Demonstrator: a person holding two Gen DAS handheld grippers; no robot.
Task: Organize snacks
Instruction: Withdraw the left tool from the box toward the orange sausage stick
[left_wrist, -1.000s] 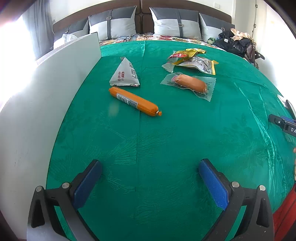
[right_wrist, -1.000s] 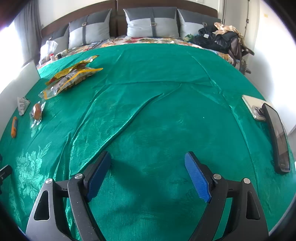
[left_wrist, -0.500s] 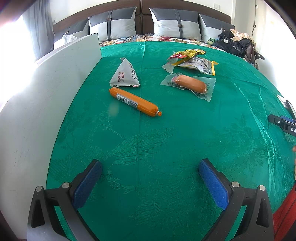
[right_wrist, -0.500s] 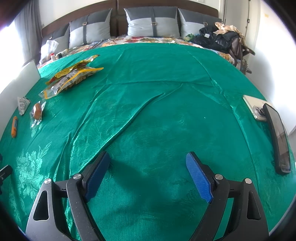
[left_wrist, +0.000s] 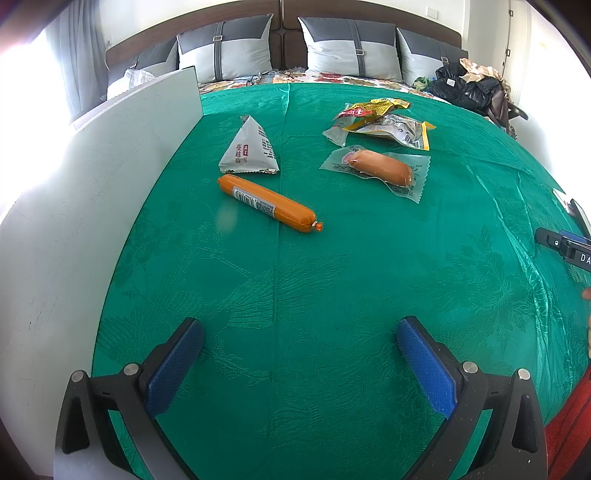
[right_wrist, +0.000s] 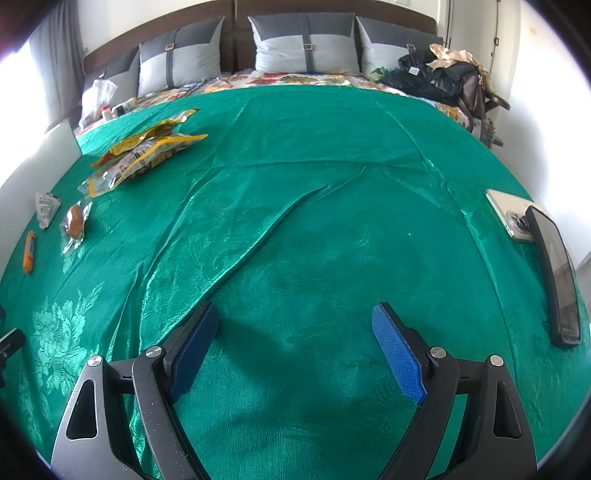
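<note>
On the green bedspread (left_wrist: 332, 295), all the snacks lie loose: orange sausage stick (left_wrist: 269, 203), triangular white pouch (left_wrist: 249, 149) just behind it, clear-wrapped bun (left_wrist: 382, 168) to the right, yellow crinkly packets (left_wrist: 384, 120) beyond. Nothing looks sorted or grouped yet; whole task seems left. Left gripper (left_wrist: 299, 354) jaws wide apart, nothing between them. Right gripper (right_wrist: 293, 343) likewise spread and empty, well apart from the snacks. White board (left_wrist: 92, 184) stands left.

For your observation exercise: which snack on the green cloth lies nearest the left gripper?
The orange sausage stick; the triangular packet, wrapped bun and yellow bags lie farther.
</note>
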